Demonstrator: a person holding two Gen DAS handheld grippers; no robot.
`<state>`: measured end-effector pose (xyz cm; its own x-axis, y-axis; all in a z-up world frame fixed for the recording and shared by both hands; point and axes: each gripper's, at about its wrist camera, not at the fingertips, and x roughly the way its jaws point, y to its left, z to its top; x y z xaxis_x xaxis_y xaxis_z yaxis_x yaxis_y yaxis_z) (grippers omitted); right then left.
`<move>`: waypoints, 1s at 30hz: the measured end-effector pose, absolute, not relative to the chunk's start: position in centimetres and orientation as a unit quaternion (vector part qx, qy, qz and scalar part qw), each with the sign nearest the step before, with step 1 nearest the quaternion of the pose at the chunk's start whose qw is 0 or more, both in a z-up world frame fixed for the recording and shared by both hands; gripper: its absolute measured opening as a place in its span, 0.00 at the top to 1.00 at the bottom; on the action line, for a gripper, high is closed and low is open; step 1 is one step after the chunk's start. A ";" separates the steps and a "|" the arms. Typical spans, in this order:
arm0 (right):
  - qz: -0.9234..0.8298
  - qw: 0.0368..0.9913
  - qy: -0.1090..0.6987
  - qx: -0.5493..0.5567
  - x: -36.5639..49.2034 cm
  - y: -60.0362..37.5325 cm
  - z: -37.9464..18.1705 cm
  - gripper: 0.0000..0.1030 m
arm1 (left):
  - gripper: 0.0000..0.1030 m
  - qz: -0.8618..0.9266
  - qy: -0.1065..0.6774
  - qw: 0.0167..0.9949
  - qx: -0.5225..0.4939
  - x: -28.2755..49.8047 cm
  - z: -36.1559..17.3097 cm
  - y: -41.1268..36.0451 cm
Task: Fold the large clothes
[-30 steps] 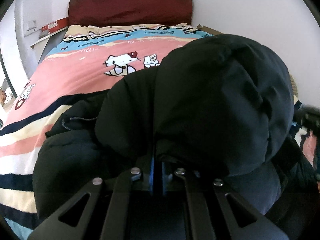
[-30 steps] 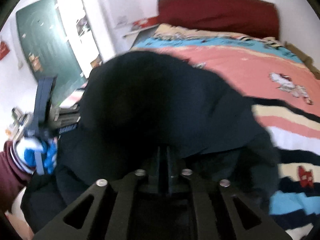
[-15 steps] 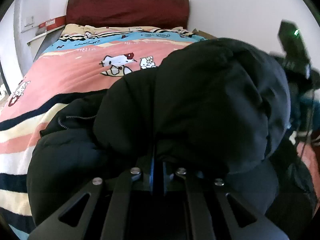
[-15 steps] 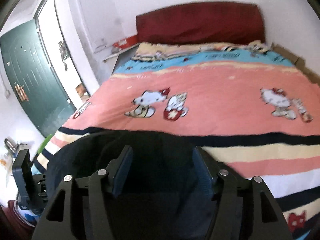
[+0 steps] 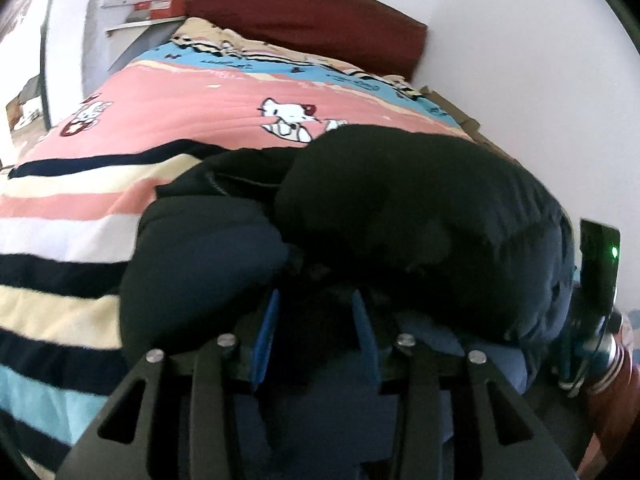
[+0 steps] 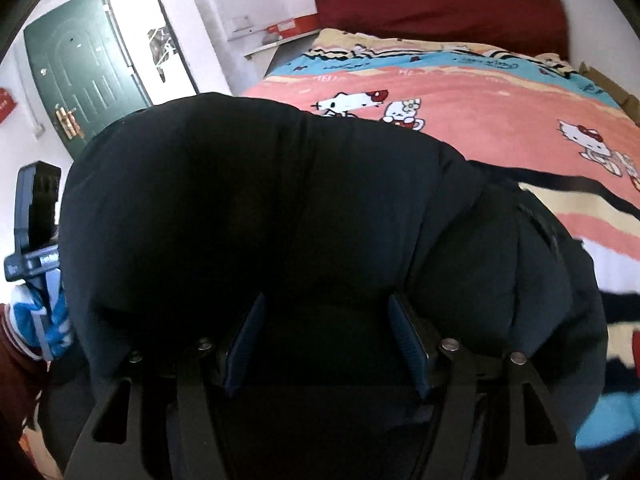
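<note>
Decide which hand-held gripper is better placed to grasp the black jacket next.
Right hand-held gripper, probably: open, with the black jacket between its fingers. Left hand-held gripper is opening.

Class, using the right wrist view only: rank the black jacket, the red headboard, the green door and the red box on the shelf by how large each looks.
Largest to smallest as they look:
1. black jacket, though it lies nearest the camera
2. red headboard
3. green door
4. red box
</note>
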<state>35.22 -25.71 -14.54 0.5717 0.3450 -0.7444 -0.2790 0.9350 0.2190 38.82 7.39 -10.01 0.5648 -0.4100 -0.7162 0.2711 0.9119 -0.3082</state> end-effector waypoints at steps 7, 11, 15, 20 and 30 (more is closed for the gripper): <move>0.150 0.892 0.425 0.013 33.9 -25.0 -13.3 0.39 | 0.63 -0.176 0.414 0.888 -0.098 39.4 -5.3 7.0; 0.146 0.893 0.427 0.010 34.4 -25.3 -12.6 0.39 | 0.60 -0.178 0.409 0.891 -0.090 42.0 -2.6 4.4; 0.148 0.892 0.426 0.005 34.8 -25.2 -12.5 0.39 | 0.60 -0.198 0.409 0.888 -0.069 45.0 -1.3 0.3; 0.153 0.893 0.424 0.005 35.0 -25.5 -12.5 0.39 | 0.60 -0.207 0.427 0.878 -0.061 46.7 -3.4 -3.3; 0.150 0.893 0.425 0.008 34.2 -26.7 -13.3 0.36 | 0.60 -0.188 0.441 0.877 0.024 42.5 -9.4 -3.6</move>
<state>34.19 -26.69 -13.26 0.5933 0.2739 -0.7570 -0.2608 0.9550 0.1411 42.51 -3.59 -9.39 0.5395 -0.3088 -0.7833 0.3510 0.9281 -0.1242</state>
